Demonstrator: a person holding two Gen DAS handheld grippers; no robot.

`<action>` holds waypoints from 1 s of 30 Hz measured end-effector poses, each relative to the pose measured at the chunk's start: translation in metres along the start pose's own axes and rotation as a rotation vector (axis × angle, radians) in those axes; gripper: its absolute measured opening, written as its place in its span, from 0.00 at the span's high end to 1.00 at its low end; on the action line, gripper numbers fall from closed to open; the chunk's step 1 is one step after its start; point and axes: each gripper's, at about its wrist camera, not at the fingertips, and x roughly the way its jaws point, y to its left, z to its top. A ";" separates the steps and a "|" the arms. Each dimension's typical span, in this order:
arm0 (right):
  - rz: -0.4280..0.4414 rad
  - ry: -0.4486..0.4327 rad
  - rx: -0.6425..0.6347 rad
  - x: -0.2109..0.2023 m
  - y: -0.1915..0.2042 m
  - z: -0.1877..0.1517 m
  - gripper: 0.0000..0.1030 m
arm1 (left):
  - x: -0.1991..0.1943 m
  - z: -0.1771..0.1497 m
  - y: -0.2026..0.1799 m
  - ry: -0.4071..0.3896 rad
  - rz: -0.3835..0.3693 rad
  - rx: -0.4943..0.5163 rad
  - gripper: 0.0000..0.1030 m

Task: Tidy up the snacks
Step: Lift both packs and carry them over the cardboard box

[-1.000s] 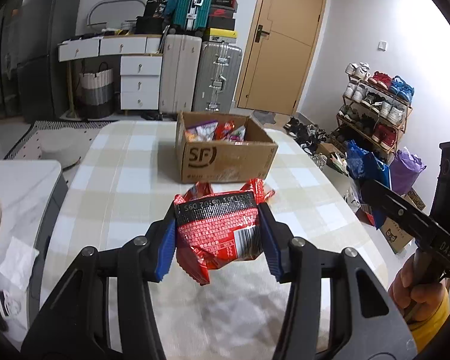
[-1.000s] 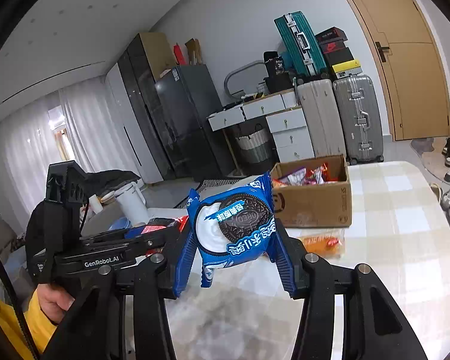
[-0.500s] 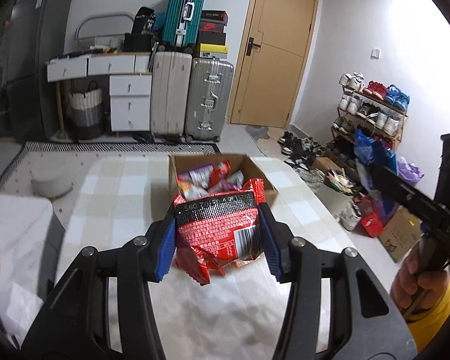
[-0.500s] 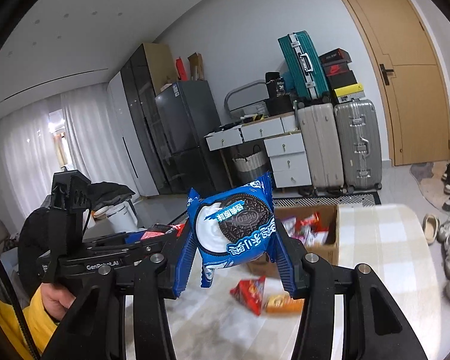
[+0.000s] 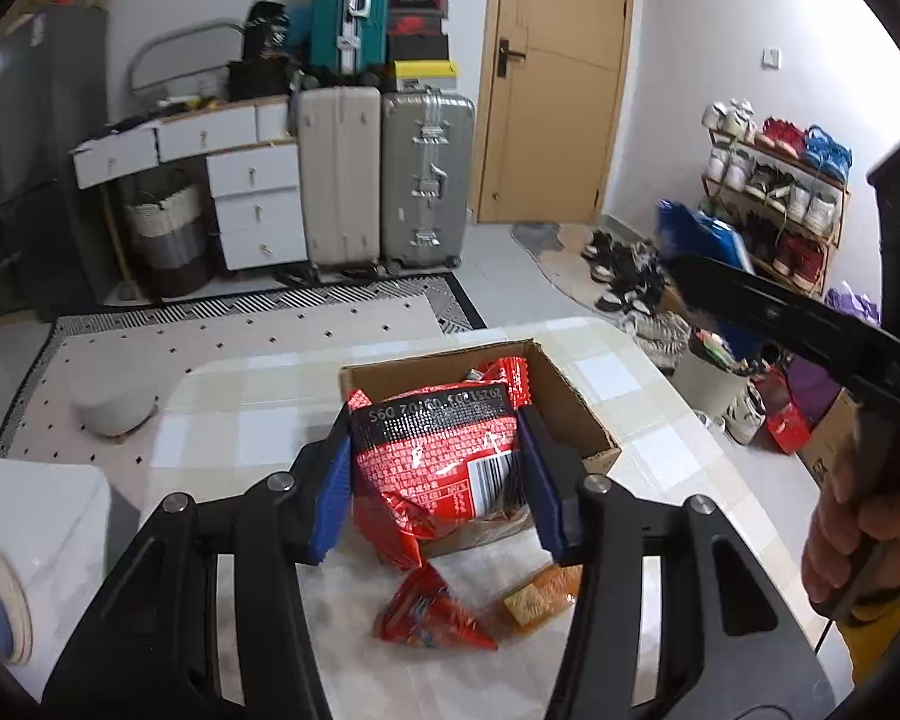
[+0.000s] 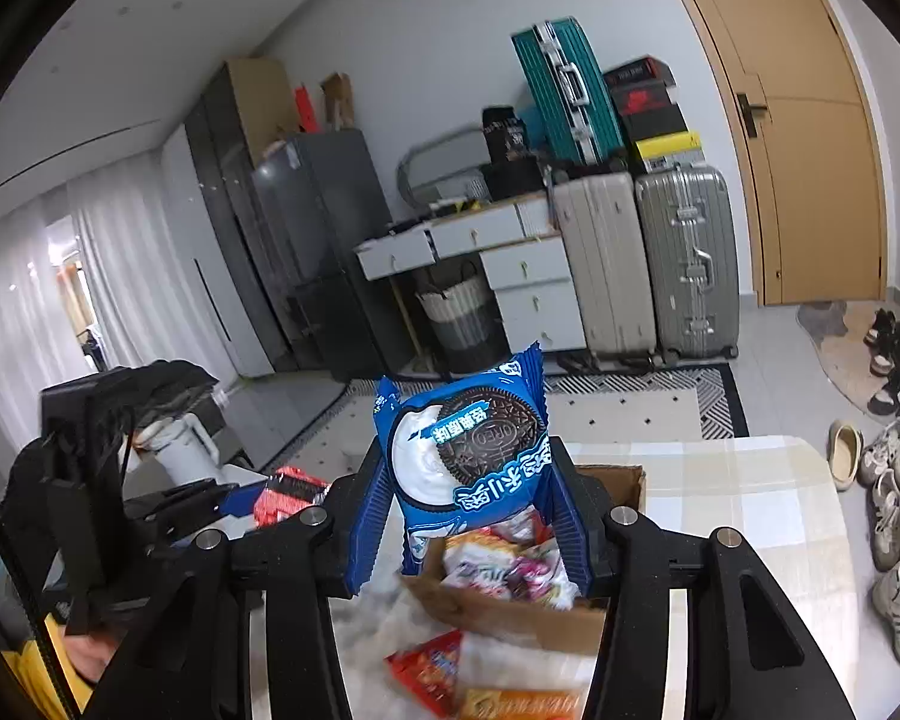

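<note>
While each gripper's pads clamp a packet, red packet (image 5: 435, 462) and Oreo packet (image 6: 471, 450) hang over the box (image 5: 576, 414)

1. A cardboard box (image 5: 576, 414) is sitting on the table (image 5: 252, 420), with snack packets (image 6: 510, 564) lying inside it.
2. A triangular snack packet (image 5: 426, 618) and a cracker packet (image 5: 537, 597) are lying side by side on the table, in front of the box.
3. The left gripper (image 5: 435, 468) is holding a snack bag (image 5: 444, 462) between its pads, over the box's near edge.
4. The right gripper (image 6: 471, 510) is gripping an Oreo packet (image 6: 468, 450) above the box.
5. Two suitcases (image 5: 384, 180) are standing upright on the floor behind the table, beside a set of drawers (image 5: 258, 210).
</note>
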 end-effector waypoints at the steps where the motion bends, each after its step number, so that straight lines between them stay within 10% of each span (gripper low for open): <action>1: -0.008 0.008 0.003 0.009 -0.004 0.003 0.52 | 0.017 0.006 0.002 0.026 -0.013 -0.012 0.54; 11: -0.061 0.133 0.007 0.102 -0.047 0.002 0.52 | 0.126 0.028 0.016 0.184 -0.004 -0.056 0.54; 30: -0.098 0.266 0.038 0.162 -0.087 -0.047 0.52 | 0.184 0.001 0.007 0.263 0.009 -0.042 0.54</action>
